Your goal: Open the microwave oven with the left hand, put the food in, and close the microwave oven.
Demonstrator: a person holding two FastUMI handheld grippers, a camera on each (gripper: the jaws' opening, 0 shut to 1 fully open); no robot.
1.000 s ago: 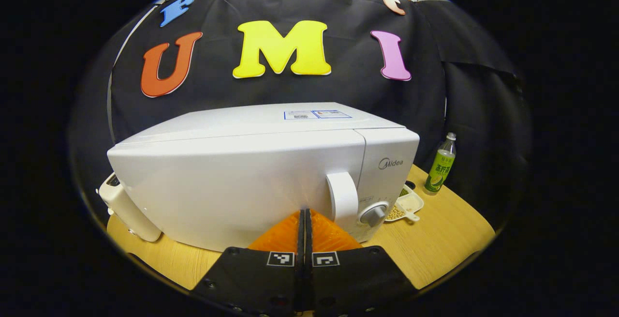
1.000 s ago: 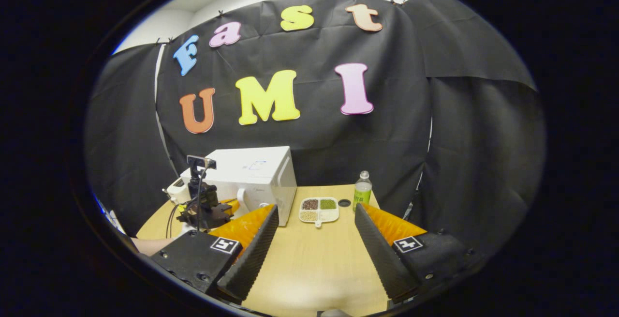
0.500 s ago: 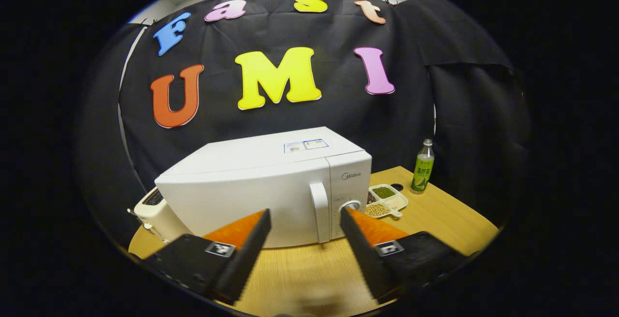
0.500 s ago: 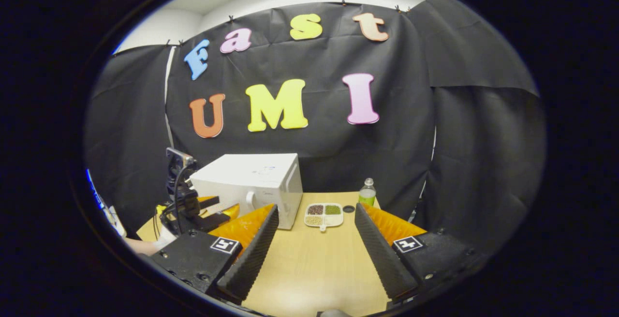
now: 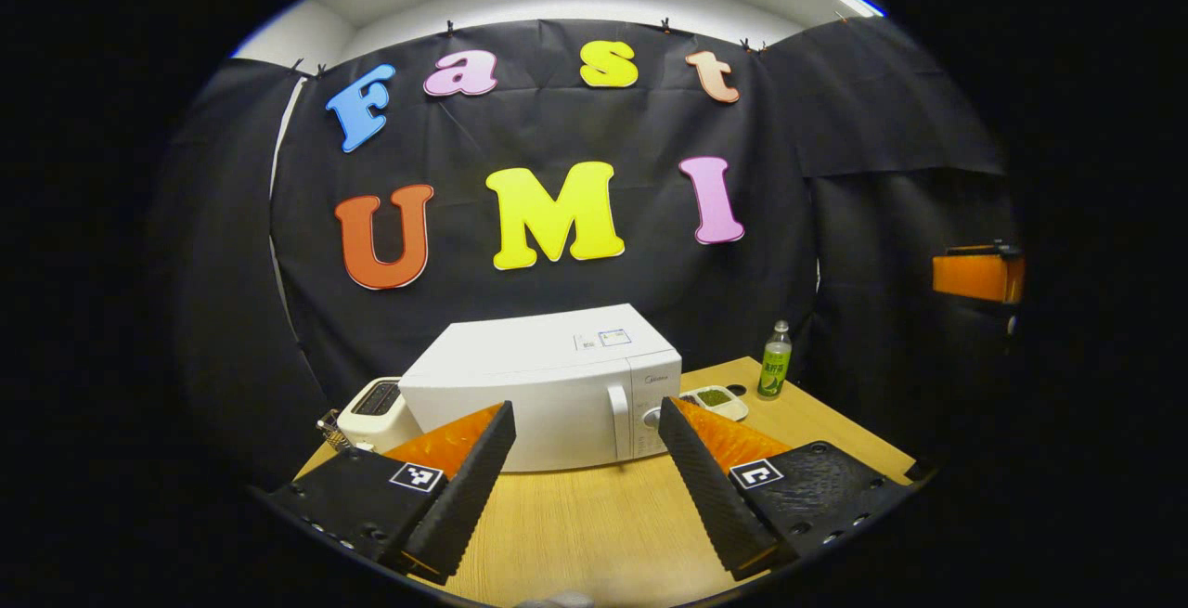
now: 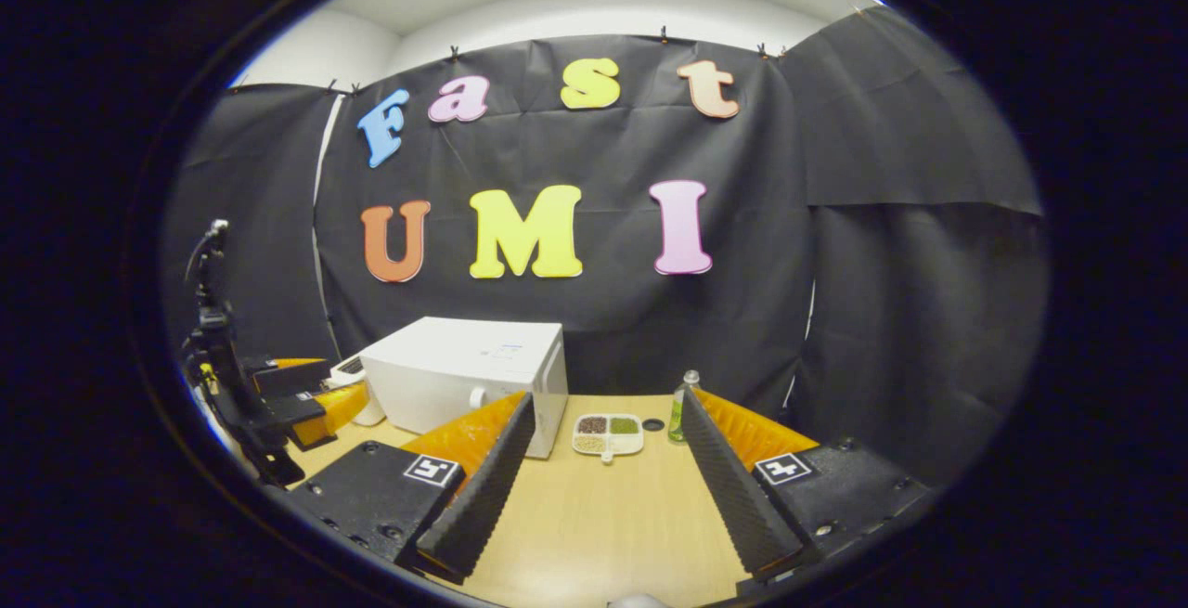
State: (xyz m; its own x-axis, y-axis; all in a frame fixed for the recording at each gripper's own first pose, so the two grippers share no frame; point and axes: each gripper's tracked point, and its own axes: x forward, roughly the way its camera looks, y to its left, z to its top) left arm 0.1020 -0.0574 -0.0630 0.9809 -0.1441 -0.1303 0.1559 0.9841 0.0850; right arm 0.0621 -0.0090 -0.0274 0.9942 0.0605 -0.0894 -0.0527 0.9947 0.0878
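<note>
Step in hand: approach. Microwave oven (image 5: 557, 385) closed on table (image 5: 575, 524); divided food tray (image 6: 608, 434) beside it. Left gripper (image 5: 585, 469) and right gripper (image 6: 603, 487) spread wide, empty. Next: left gripper to door handle (image 5: 619, 420)

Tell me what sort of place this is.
Likely a staged kitchen booth for recording, not a home: a microwave oven, toaster and divided tray of food sit on one wooden table against black cloth.

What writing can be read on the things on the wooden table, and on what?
White box-shaped microwave oven, brand mark on front panel: too small to read.
Sticker on its top: too small.
Green-labelled plastic bottle: label blurred.
None legible.
</note>
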